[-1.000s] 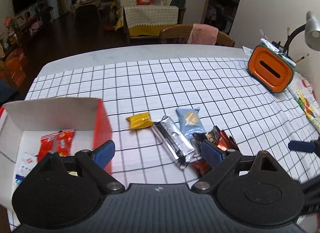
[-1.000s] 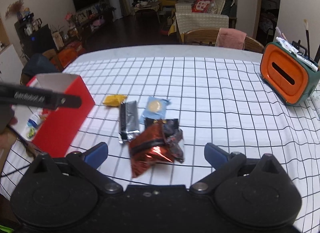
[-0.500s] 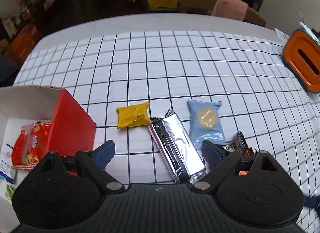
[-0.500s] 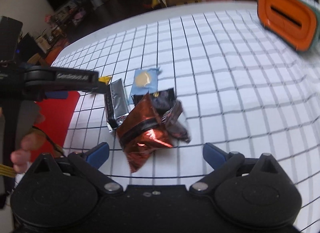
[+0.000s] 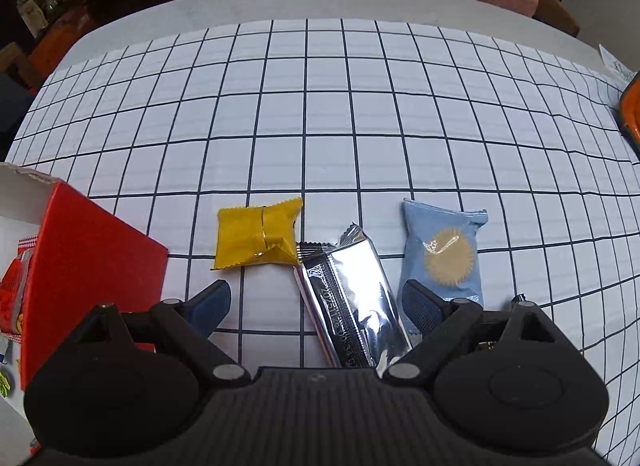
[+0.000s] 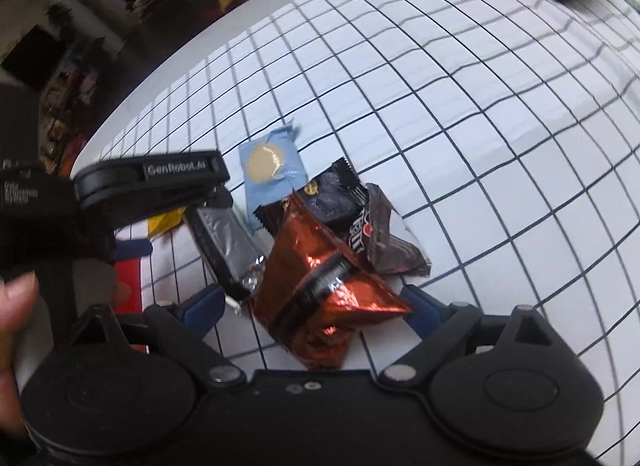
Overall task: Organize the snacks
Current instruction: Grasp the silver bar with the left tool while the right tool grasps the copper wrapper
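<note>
Crinkled copper-red foil snack bag [image 6: 320,298] lies btwn right gripper [image 6: 316,306] fingers – closing, not yet pressing; left gripper [image 5: 316,306] wide open over silver foil bar [image 5: 352,302] – grid-cloth table [image 5: 320,105].

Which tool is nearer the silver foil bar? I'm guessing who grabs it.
Left. The left tool hangs over the silver foil bar, which lies between its open fingers. The right tool, its jaws closing, straddles the red foil packet beside the bar.
</note>
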{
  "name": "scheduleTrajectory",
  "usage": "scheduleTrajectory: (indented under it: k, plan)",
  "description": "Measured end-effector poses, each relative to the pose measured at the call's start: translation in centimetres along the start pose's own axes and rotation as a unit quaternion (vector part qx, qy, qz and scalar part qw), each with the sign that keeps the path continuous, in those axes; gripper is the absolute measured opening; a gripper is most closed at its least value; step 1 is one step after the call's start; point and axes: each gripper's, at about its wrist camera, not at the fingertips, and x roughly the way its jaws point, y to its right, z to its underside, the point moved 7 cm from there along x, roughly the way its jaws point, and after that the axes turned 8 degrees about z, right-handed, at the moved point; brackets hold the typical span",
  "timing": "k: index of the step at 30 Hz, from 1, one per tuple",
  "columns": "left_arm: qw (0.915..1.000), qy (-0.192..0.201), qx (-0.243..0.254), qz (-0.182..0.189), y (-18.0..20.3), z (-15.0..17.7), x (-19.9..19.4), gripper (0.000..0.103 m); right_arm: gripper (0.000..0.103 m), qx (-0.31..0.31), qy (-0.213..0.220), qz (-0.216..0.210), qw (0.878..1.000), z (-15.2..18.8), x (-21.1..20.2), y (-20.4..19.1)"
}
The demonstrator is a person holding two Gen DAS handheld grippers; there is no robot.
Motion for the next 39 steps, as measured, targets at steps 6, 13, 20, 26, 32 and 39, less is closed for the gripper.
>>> scheduleTrajectory:
  k: [6,13,20,26,32,39]
  plan:
    - [0.9999,-0.011,0.008,-0.005,0.3,-0.4,1.5,0.087,0.093,0.018,0.012,0.026,0.999,-0.6,1.0,-0.2]
    - [0.9992,-0.020,0.033,-0.011,2.9,0.0,3.3,0.068,0.086,-0.012,0.012,0.054,0.998,-0.5,1.9,-0.7]
    - [0.9988,-0.018,0.045,0.000,5.3,1.9,3.0,0.046,0.073,-0.027,0.009,0.049,0.998,0.0,2.2,-0.6]
    - [0.9989,-0.019,0.042,0.012,4.5,3.7,2.7,0.042,0.062,-0.028,0.016,0.029,0.999,0.3,1.3,0.1]
    - [0.9991,-0.023,0.033,0.017,2.9,5.3,2.5,0.042,0.060,-0.024,0.022,0.016,0.999,0.9,0.4,0.8]
    - [0.9991,-0.021,0.021,0.030,0.4,8.1,0.8,0.042,0.060,-0.015,0.021,0.004,1.000,2.1,-1.1,2.0]
